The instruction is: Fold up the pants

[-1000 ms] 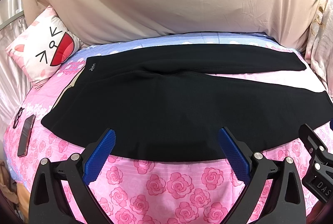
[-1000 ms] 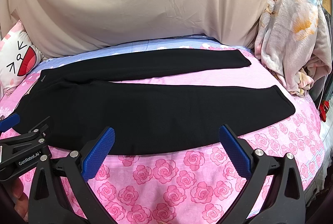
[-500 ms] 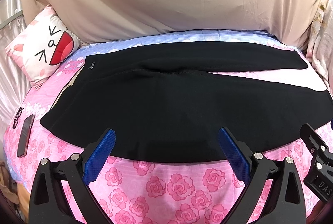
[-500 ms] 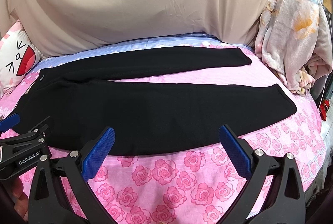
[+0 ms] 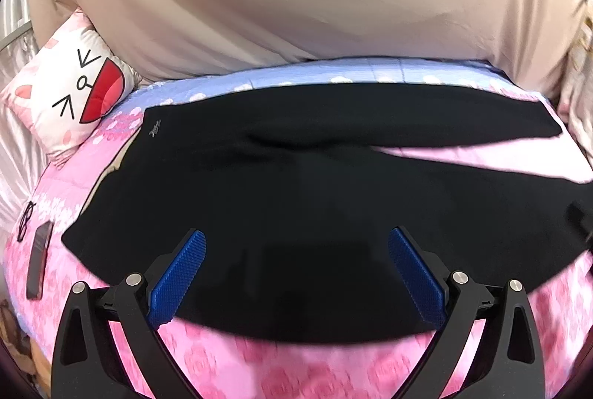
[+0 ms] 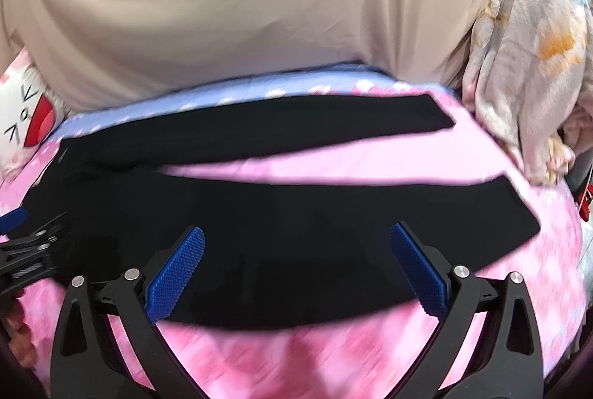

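Black pants (image 5: 315, 206) flat on the pink floral bedspread (image 5: 259, 369), legs splayed rightward, waistband left.

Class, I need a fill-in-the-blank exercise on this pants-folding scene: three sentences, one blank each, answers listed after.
1. The pants spread on the bed are ____ in colour.
2. The two legs lie apart, with pink bedsheet showing ____ them.
3. The left gripper and the right gripper both have their jaws ____, holding nothing.

Answers: black; between; open
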The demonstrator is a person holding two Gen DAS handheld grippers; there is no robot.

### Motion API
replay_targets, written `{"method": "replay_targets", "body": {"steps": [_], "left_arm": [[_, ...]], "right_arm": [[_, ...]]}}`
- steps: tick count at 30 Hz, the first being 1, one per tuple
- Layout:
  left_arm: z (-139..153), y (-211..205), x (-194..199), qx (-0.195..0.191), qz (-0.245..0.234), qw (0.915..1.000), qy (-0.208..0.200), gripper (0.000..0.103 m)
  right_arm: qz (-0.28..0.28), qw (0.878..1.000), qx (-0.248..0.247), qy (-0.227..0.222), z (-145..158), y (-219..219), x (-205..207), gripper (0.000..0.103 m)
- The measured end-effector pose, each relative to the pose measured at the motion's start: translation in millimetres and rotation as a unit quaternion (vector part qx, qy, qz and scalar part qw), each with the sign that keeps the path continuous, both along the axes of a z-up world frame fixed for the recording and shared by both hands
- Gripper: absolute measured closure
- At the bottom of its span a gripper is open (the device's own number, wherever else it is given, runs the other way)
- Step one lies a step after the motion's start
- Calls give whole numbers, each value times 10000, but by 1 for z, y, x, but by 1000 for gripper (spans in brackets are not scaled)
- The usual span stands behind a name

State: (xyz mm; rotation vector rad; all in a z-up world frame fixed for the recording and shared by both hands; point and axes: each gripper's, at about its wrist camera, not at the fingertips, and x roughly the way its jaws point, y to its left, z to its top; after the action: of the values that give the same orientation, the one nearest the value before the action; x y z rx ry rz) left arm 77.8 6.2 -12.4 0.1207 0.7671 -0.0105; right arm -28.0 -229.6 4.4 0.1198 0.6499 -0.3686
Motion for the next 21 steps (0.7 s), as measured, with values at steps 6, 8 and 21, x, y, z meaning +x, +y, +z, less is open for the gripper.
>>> {"method": "replay_targets", "body": {"steps": [6,8,21], "left_arm": [[8,20,47,117,300,9994,-140,6],[10,32,68,179,469,9985,-195,6],[1,185,228,268,1713,9844,316,6]], "right_arm": [[31,9967,-767,-257,19,-122,66,5],[51,9965,-836,-31,16,-173,99,5],[-575,9920,634,933,-45,-367,227,5]]}}
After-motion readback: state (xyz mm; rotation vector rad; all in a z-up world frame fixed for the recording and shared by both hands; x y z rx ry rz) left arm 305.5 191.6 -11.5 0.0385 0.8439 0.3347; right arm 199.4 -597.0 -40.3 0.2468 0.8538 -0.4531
